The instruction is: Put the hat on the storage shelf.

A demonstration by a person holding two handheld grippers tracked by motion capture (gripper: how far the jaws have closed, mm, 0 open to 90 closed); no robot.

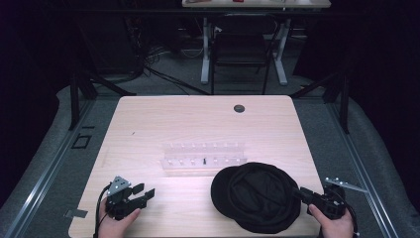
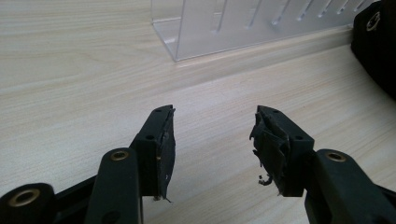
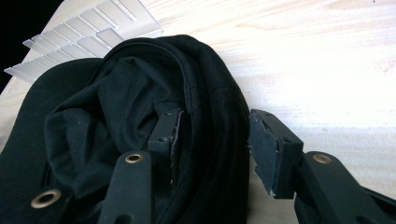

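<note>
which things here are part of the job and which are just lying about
In play, as far as the frames suggest:
- black cap, its edge between the open jaws of the right gripper
- left gripper, open, over bare table

Lying about:
- clear rack
- chair beyond the table

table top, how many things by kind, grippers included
black cap: 1
clear plastic rack: 1
grippers: 2, left gripper open over bare wood, right gripper open around the cap's edge
total: 4
</note>
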